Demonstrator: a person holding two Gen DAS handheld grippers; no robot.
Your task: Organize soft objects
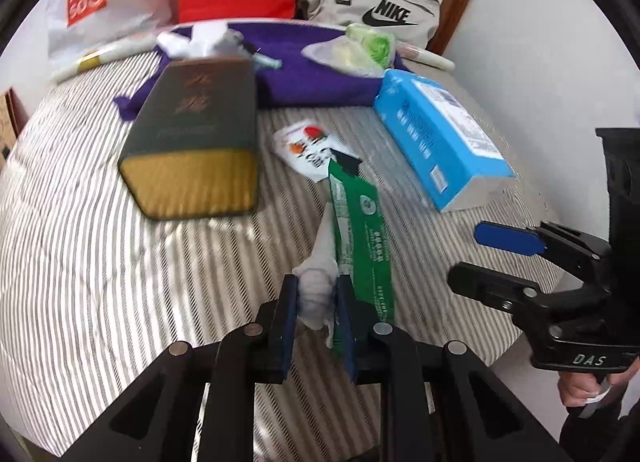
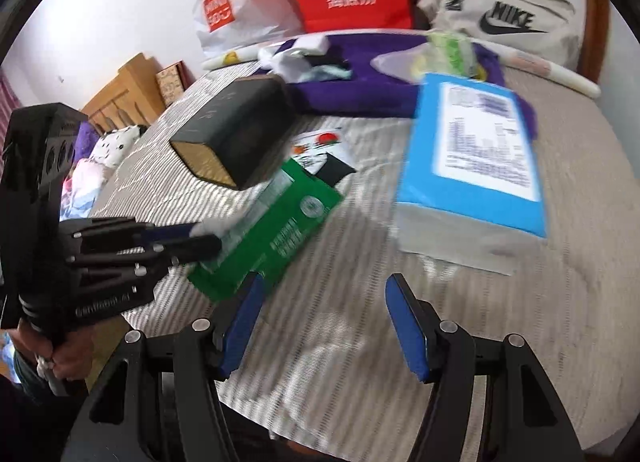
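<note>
slippage is the main risk here. the left gripper (image 1: 316,304) is clamped on a bunched white tissue (image 1: 318,286), a soft tuft that seems to come out of the green packet (image 1: 360,238) lying on the striped bedcover (image 1: 100,262). the grip sits on thin, crumpled paper, so a quick pull could tear it, or draw out one sheet and leave the packet behind. the packet's far end rests on a small printed sachet (image 1: 304,145), which might be dragged along. the dark box (image 1: 196,141) and blue tissue pack (image 1: 436,133) lie near on either side, and a wide swing could knock them. the right gripper (image 2: 324,326) hovers with its fingers spread apart, holding nothing, just beside the packet; closing in blind, it could strike the left gripper.
</note>
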